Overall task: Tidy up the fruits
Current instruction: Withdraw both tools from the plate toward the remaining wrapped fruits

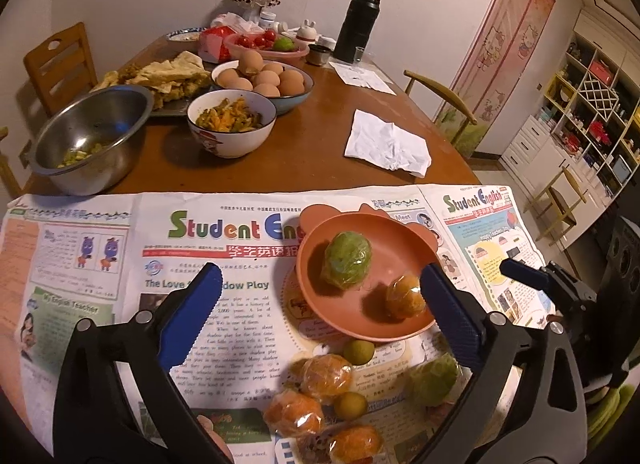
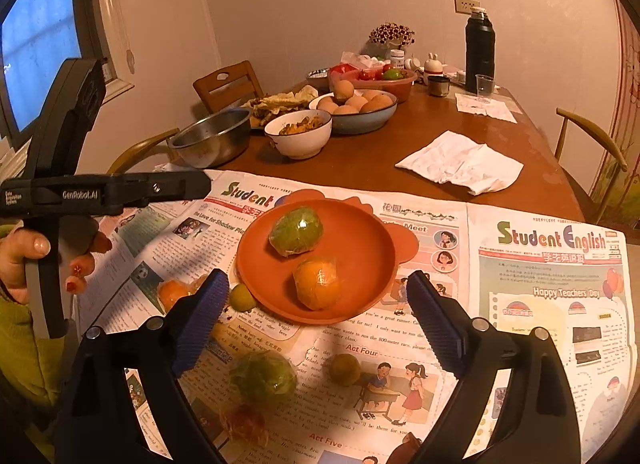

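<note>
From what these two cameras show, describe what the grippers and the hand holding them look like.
Both the left gripper and the right gripper have black plastic arms with silver rivets and ribbed blue finger pads. The left one's body reads "GenRobot.AI" in white. The hand gripping it has red-painted nails and a green sleeve.

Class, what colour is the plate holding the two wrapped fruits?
Terracotta orange plate, clearest in the right wrist view.

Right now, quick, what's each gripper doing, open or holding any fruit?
Left gripper: open, holding nothing.
Right gripper: open, holding nothing.
</note>
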`<control>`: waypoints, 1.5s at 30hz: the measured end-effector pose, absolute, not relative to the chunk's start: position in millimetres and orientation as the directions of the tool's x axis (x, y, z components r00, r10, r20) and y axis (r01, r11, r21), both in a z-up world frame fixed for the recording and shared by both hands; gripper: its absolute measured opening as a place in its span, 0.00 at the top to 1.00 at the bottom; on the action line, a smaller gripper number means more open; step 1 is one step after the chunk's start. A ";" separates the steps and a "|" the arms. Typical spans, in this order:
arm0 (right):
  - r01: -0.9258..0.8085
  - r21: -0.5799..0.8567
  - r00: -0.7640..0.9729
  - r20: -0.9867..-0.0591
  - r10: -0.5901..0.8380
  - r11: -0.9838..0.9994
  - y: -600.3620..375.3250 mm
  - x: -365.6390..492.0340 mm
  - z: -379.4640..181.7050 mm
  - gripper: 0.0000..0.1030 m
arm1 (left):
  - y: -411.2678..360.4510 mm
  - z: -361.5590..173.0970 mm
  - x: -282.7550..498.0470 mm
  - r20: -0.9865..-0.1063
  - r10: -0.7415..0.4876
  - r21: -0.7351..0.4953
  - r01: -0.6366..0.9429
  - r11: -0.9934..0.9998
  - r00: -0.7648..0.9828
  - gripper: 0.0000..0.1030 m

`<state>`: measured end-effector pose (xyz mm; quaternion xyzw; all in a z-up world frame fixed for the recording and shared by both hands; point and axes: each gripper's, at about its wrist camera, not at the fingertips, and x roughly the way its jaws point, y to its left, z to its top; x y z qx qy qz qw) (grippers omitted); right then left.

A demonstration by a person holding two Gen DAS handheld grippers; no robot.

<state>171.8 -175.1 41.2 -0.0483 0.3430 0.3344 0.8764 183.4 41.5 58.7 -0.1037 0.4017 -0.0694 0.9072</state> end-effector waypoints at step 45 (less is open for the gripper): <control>-0.683 0.117 0.468 -0.688 0.555 0.721 -178.8 121.6 19.8 0.08 | 21.6 13.0 68.5 -0.766 -0.145 -0.163 0.030 0.986 0.626 0.10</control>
